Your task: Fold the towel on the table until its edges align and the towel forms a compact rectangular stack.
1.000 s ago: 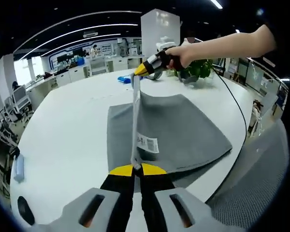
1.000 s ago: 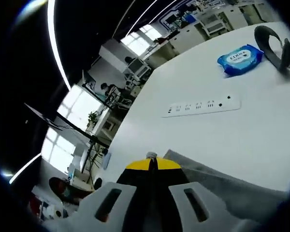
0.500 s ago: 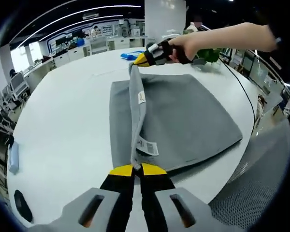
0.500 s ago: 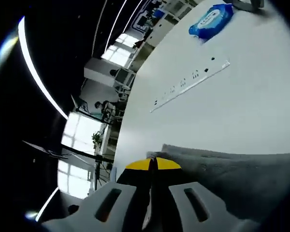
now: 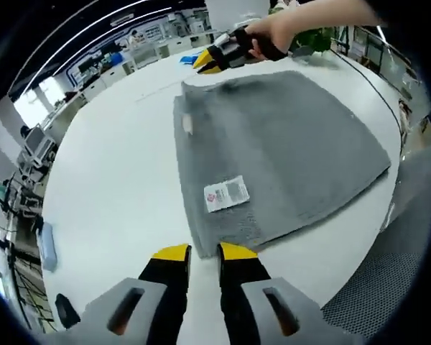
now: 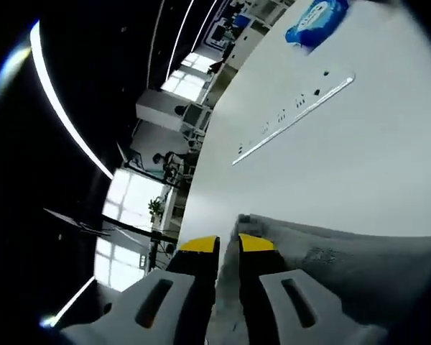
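Grey towel [image 5: 273, 144] lay flat on the white surface [image 5: 108, 180], doubled over, near edge just ahead of the left tool [image 5: 197, 251]. That tool's jaws stood apart w/ a clear gap, nothing between them, hovering just short of the towel's near corner. White care label [image 5: 226, 194] faced up close to that corner.

Right tool [image 5: 214, 59] was at the far corner, held by the person's hand [image 5: 273, 32]. In the right gripper view the right tool [image 6: 226, 244] had jaws slightly parted, towel [image 6: 345, 255] edge lying just beyond and partly between the tips; didn't look clamped.

Handling, judged: terry cloth, soft and limp, light, no stiffness, so it'd sag and drape from any pinch point, and layers could slide apart if only the top one got taken. Not fragile. Some grip from the pile, so not slippery. Best hold prob. two corners of one short edge, pinching both layers together, one tool per corner, lifting evenly so the edge stays straight.

Also on the surface: blue wipes pack [image 6: 317, 16] and white power strip [image 6: 294, 111], well apart from the towel.
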